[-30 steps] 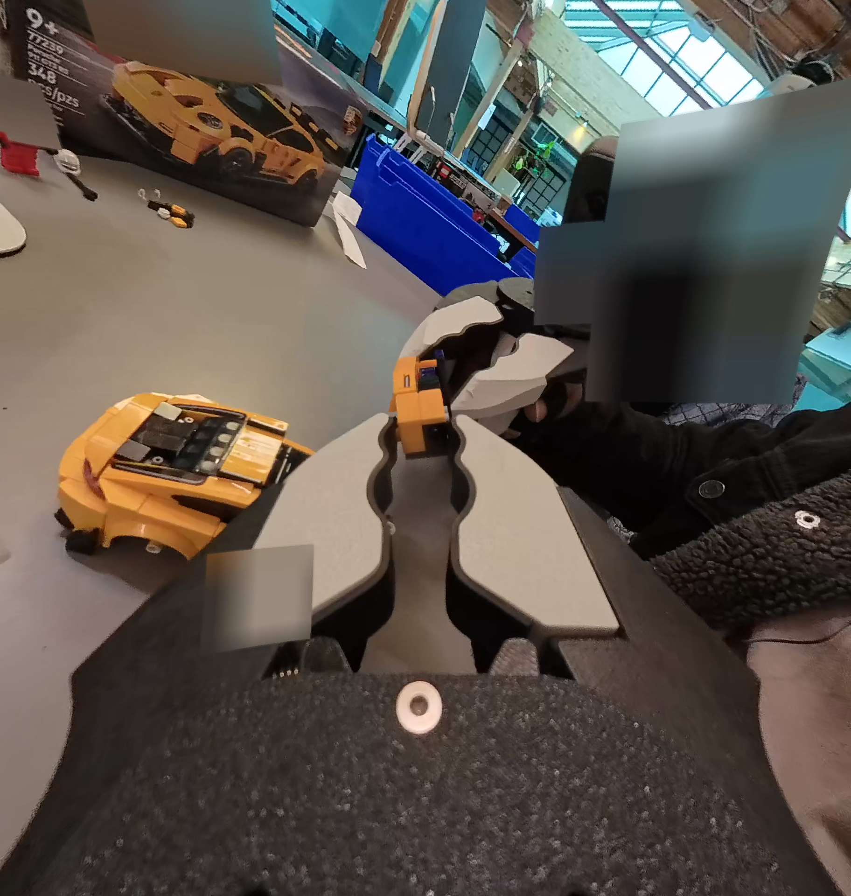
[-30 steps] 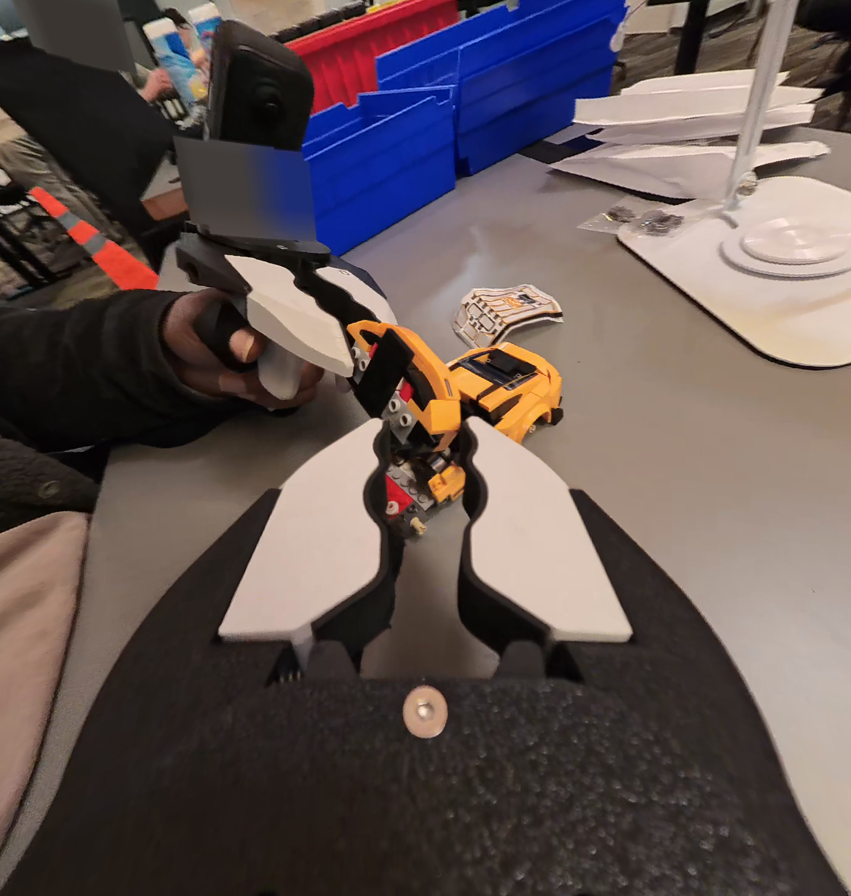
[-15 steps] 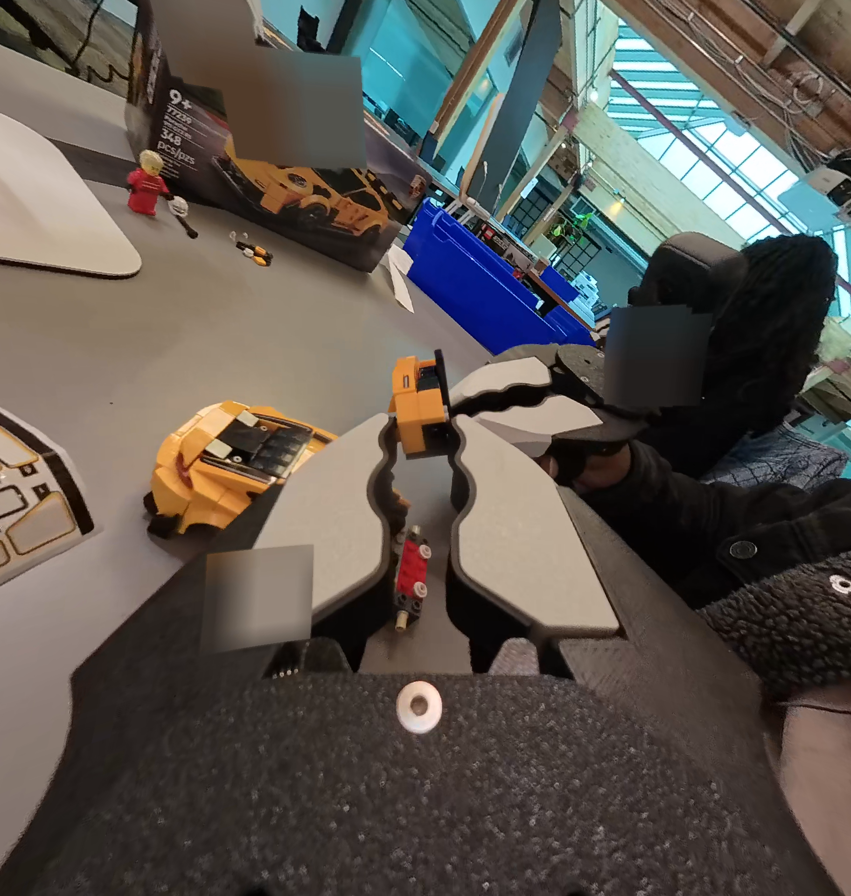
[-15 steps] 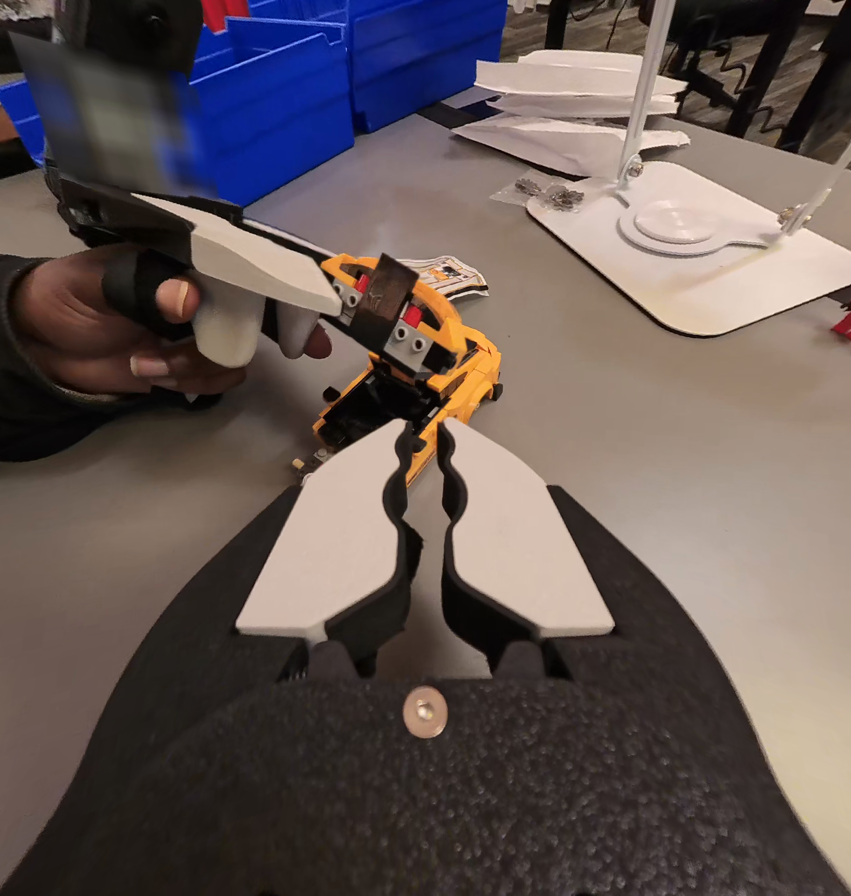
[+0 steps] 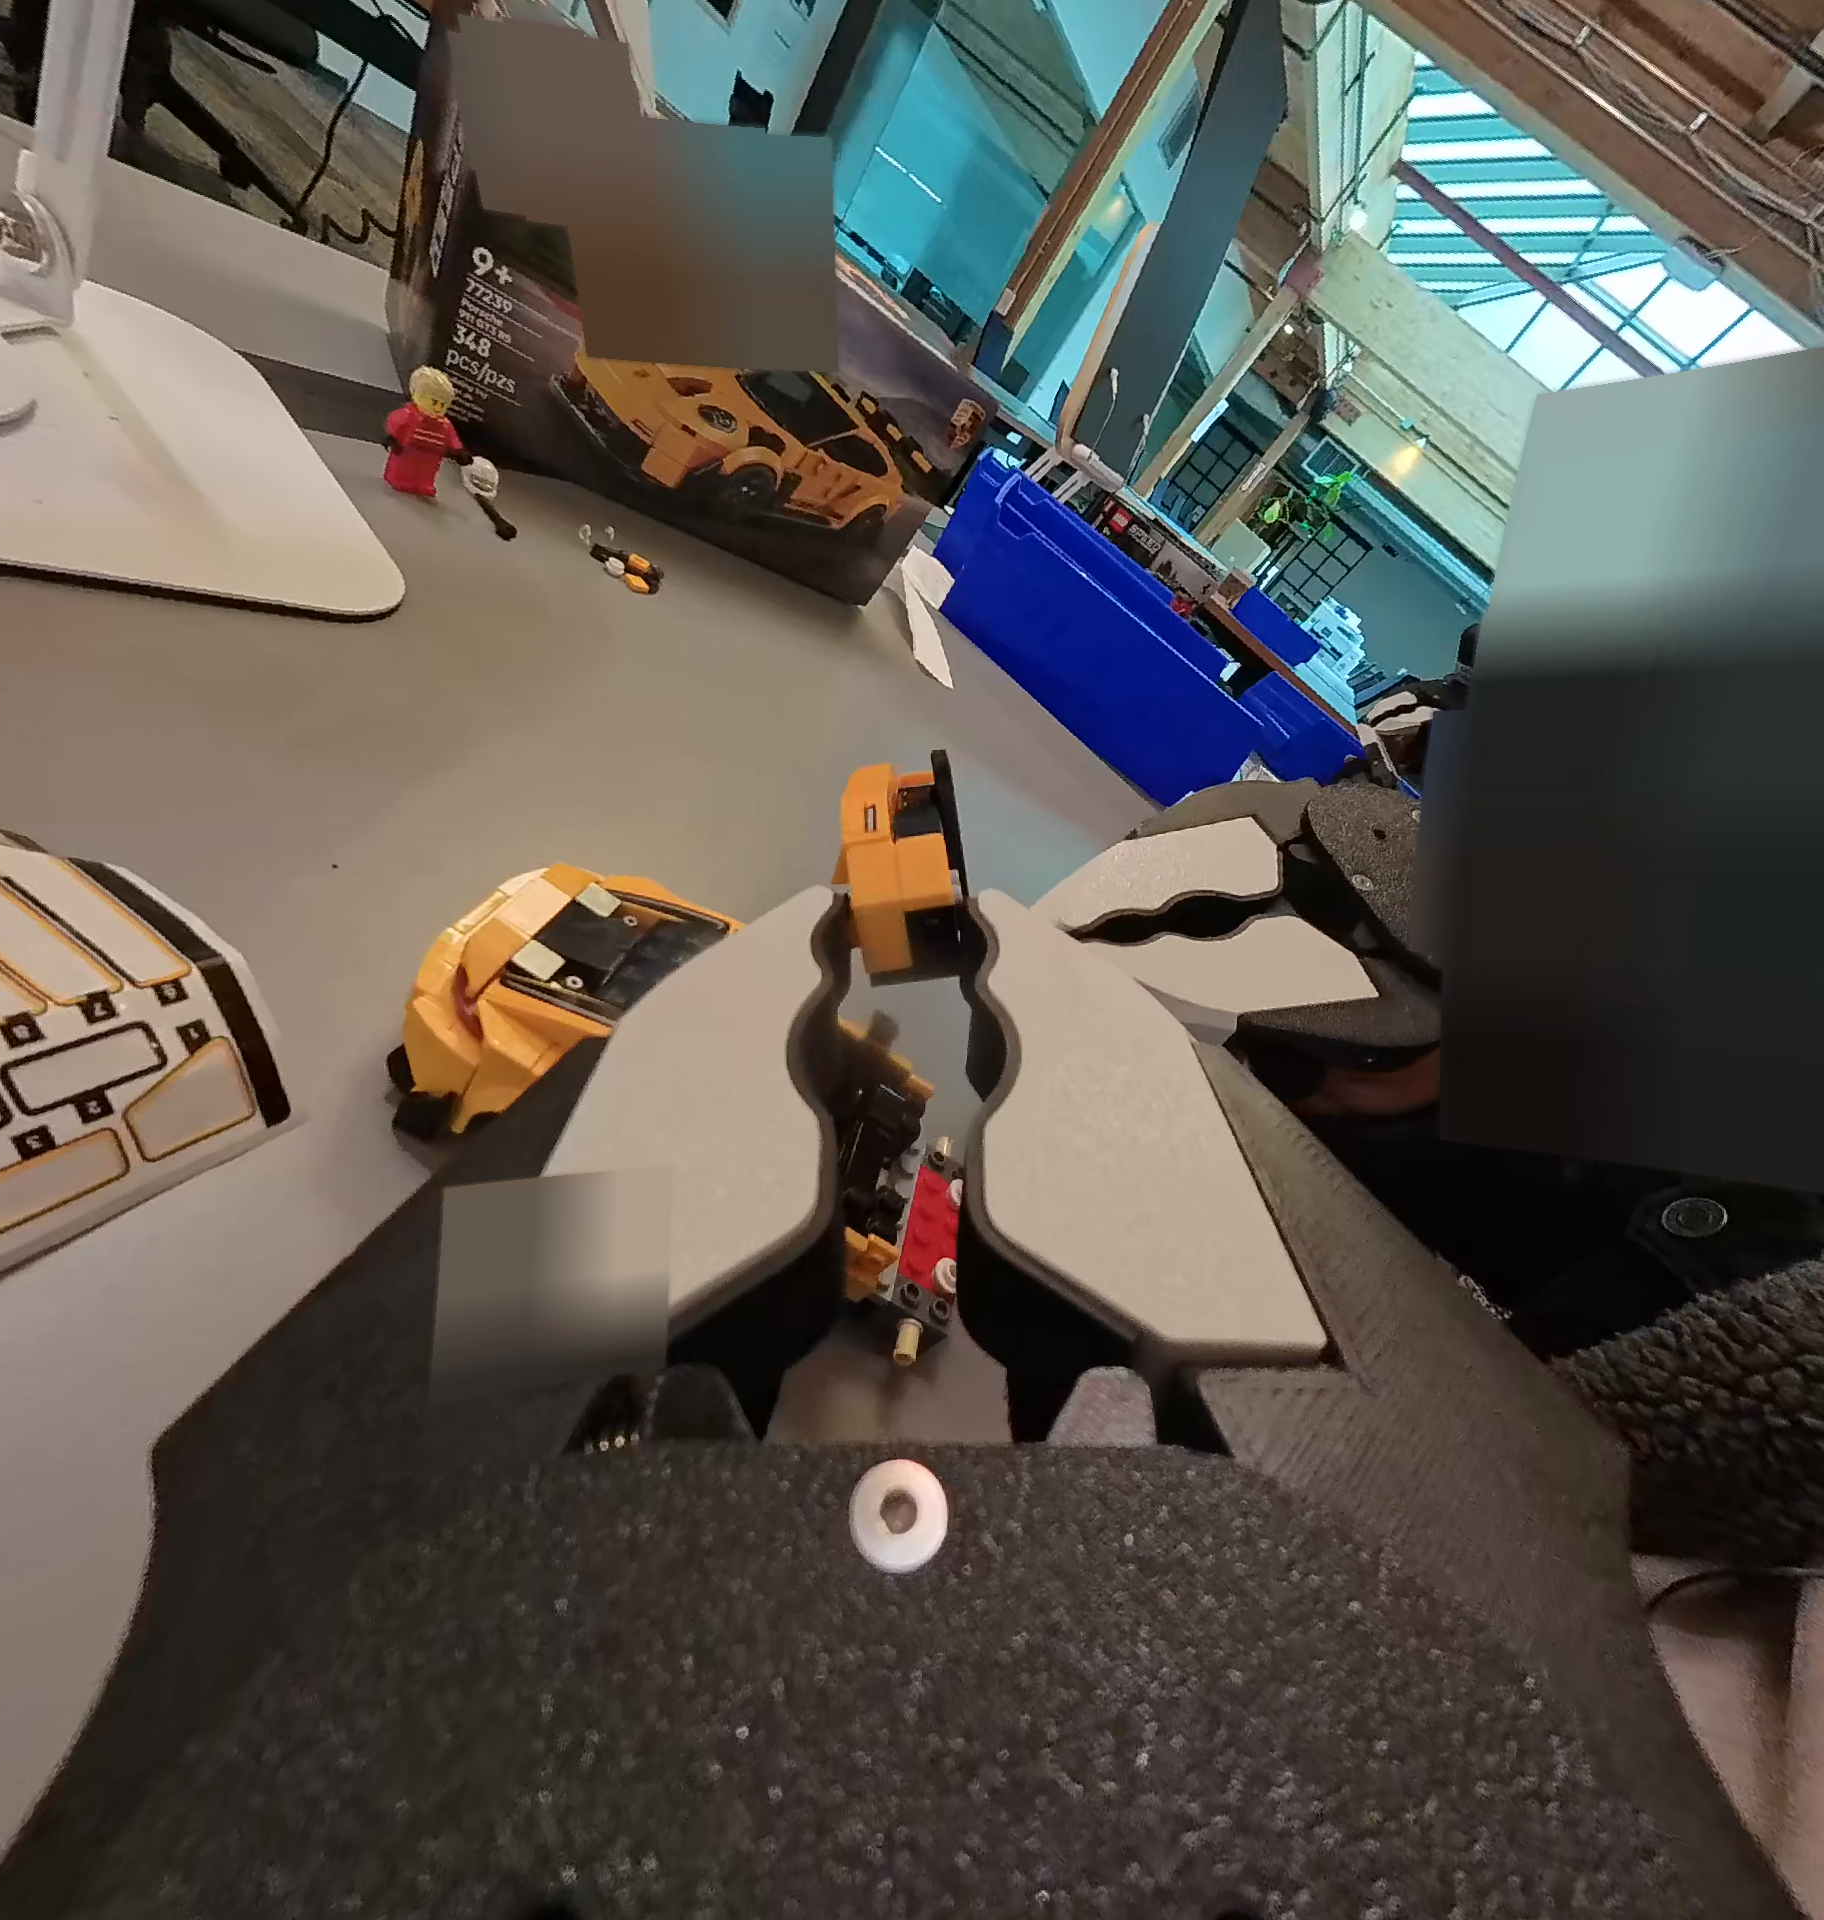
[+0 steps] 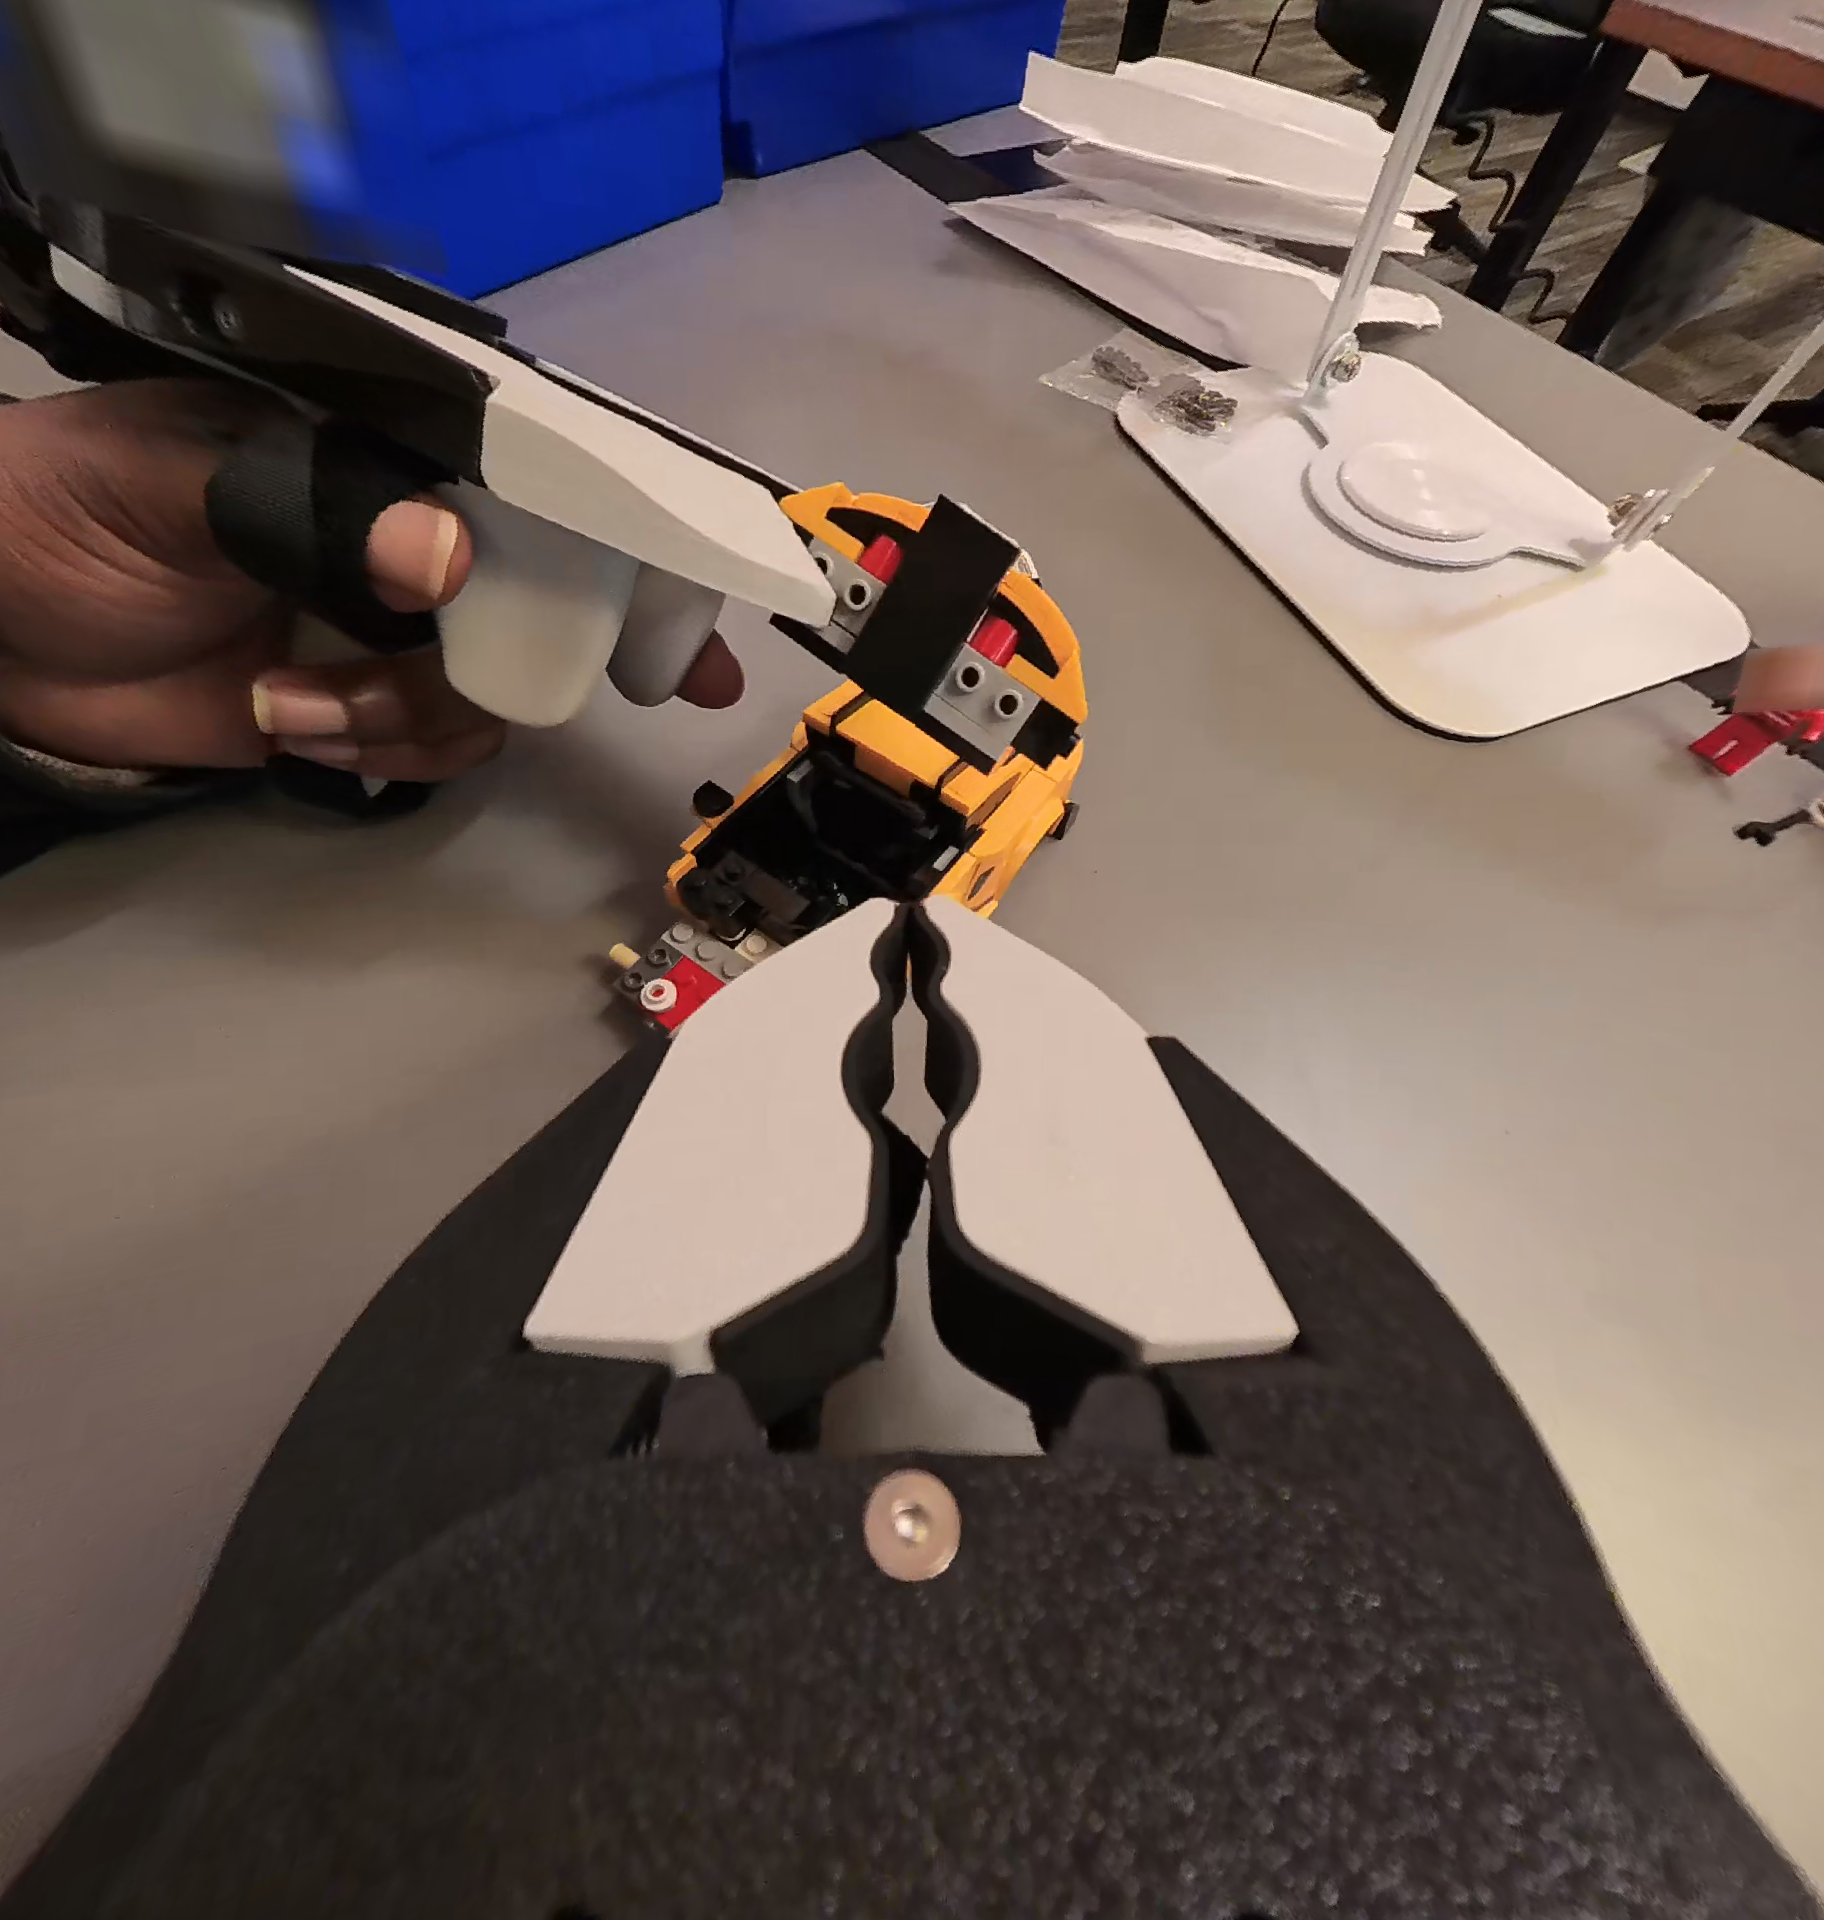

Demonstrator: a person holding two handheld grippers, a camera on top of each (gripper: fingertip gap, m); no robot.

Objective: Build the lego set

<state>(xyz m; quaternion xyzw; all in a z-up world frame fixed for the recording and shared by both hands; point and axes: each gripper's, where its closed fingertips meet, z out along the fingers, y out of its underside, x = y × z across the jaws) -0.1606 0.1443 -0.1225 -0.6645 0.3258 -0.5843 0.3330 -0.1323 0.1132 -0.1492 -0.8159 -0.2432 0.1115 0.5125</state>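
Note:
My left gripper (image 5: 903,920) is shut on an orange and black lego sub-assembly (image 5: 892,862) and holds it above the table. In the right wrist view a hand holds this gripper (image 6: 825,603), with the sub-assembly (image 6: 949,623) tilted just above the orange lego car (image 6: 877,821). The car (image 5: 534,997) lies on the grey table, its open black cabin and red-and-grey end (image 5: 923,1216) partly hidden under my left fingers. My right gripper (image 6: 908,914) is shut and empty, its tips just short of the car; it also shows in the left wrist view (image 5: 1053,920).
A sticker sheet (image 5: 77,1039) lies at the left. The lego box (image 5: 679,436), a red minifigure (image 5: 422,436) and small loose parts (image 5: 622,561) stand farther back. A white stand base (image 6: 1459,540), papers (image 6: 1199,208) and blue bins (image 6: 575,125) ring the table. My hands' fingertips stand some 6 cm from each other.
My right gripper let go of the car, drew back and closed empty. The car now rests on the table. My left gripper kept hold of the sub-assembly, now above the car.

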